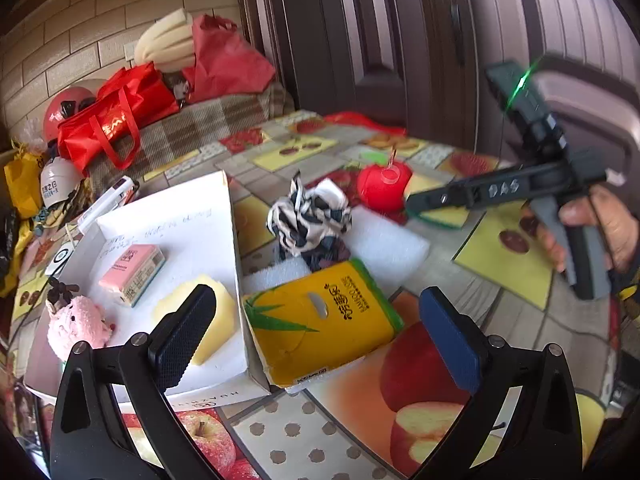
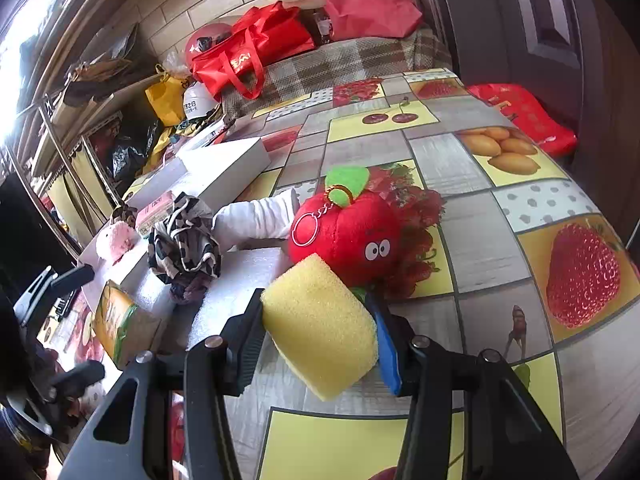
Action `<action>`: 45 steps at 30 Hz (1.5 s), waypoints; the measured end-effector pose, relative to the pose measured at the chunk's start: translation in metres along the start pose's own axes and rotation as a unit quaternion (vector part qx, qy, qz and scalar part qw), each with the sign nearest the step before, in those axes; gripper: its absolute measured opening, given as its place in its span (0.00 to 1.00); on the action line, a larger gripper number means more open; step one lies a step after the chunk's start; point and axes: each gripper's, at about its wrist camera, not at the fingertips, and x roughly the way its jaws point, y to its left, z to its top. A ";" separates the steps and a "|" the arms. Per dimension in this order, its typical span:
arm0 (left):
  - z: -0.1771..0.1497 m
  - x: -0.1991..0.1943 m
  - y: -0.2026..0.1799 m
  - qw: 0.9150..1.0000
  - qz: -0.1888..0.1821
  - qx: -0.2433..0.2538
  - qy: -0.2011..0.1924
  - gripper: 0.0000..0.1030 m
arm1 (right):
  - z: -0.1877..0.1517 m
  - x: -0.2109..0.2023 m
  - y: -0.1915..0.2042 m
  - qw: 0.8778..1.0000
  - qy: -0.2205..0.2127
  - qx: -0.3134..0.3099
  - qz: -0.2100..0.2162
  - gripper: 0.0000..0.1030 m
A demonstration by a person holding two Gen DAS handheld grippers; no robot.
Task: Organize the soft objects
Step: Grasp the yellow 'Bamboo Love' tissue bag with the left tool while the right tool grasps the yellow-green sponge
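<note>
My right gripper (image 2: 316, 312) is shut on a yellow sponge (image 2: 320, 332), just in front of a red apple plush (image 2: 348, 232) on the table. In the left wrist view that gripper (image 1: 416, 204) reaches in from the right beside the apple plush (image 1: 384, 186). My left gripper (image 1: 318, 340) is open, with nothing between its fingers, above a yellow tissue pack (image 1: 320, 320). The white box (image 1: 192, 216) holds a pink tissue pack (image 1: 132, 274), another yellow sponge (image 1: 218, 312) and a pink plush (image 1: 76, 324). A black-and-white cloth (image 1: 308, 216) lies bunched on white foam (image 1: 384, 240).
Fruit-print tablecloth (image 2: 500, 208) covers the table. Red bags (image 1: 116, 116), a helmet and clutter sit on a checked surface at the back left. A dark door (image 1: 380, 40) stands behind. A red bag (image 2: 524, 116) lies at the table's far right edge. A hand (image 1: 600, 224) holds the right gripper.
</note>
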 end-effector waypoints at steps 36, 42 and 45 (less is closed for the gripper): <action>-0.004 0.021 -0.034 0.978 -0.095 0.170 0.078 0.74 | -0.002 0.002 -0.016 0.998 0.010 0.048 0.026 0.48; -0.008 0.003 -0.034 0.978 -0.100 0.166 0.082 0.66 | -0.002 0.002 -0.015 0.998 0.011 0.049 0.026 0.48; -0.015 0.004 -0.039 0.976 -0.082 0.183 0.091 0.66 | -0.002 0.002 -0.016 0.998 0.011 0.050 0.027 0.48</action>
